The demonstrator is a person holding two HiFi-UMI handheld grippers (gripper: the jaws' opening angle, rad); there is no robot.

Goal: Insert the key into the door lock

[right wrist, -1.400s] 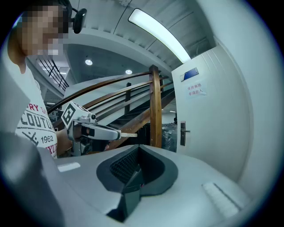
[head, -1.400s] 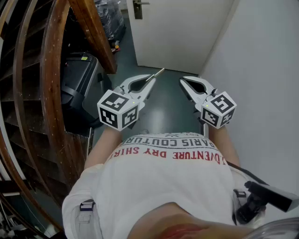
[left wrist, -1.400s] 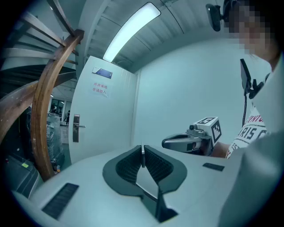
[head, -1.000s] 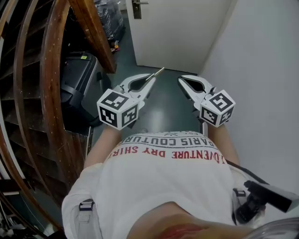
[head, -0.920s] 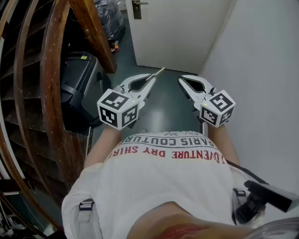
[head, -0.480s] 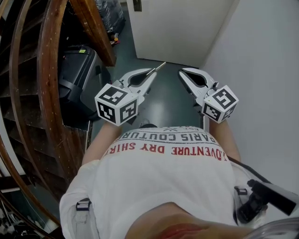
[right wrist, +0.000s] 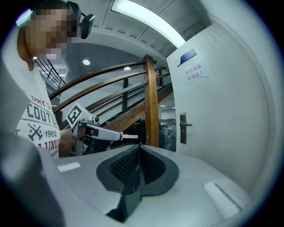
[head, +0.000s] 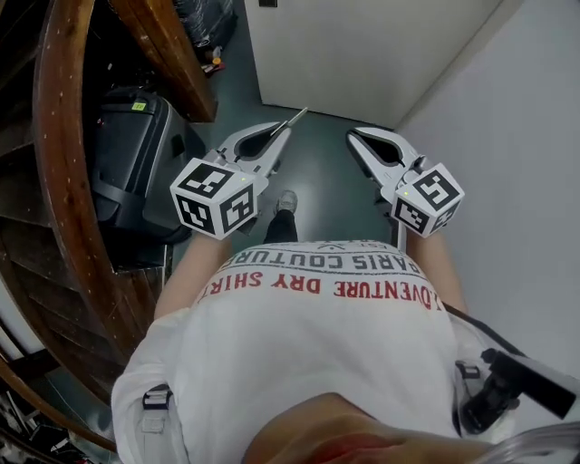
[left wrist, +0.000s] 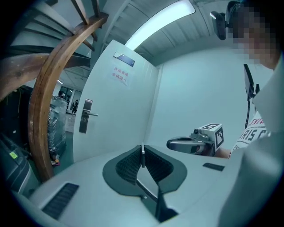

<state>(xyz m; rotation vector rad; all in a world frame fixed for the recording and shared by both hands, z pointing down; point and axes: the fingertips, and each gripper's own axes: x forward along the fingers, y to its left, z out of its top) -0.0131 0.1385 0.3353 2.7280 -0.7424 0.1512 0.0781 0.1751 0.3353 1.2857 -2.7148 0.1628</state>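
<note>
My left gripper (head: 283, 130) is shut on a thin metal key (head: 295, 118) whose blade sticks out past the fingertips toward the white door (head: 362, 45). In the left gripper view the key (left wrist: 142, 155) stands edge-on between the pads, and the door's lock plate with its handle (left wrist: 85, 116) is far ahead at the left. My right gripper (head: 353, 136) is held level beside the left one, shut with nothing in it. From the right gripper view (right wrist: 139, 150) the lock plate (right wrist: 183, 128) lies ahead to the right, the left gripper (right wrist: 120, 136) and its key (right wrist: 130, 137) to the left.
A curved wooden stair railing (head: 63, 154) and a black case (head: 127, 154) line the left side. A white wall (head: 517, 136) closes the right. The person's shoe (head: 287, 201) shows on the dark floor between the grippers. Wrapped goods (head: 204, 18) stand left of the door.
The person has stepped toward the door, and both grippers have gone forward with it, still level and side by side. A shoe has come into view below them. The jaws look unchanged.
</note>
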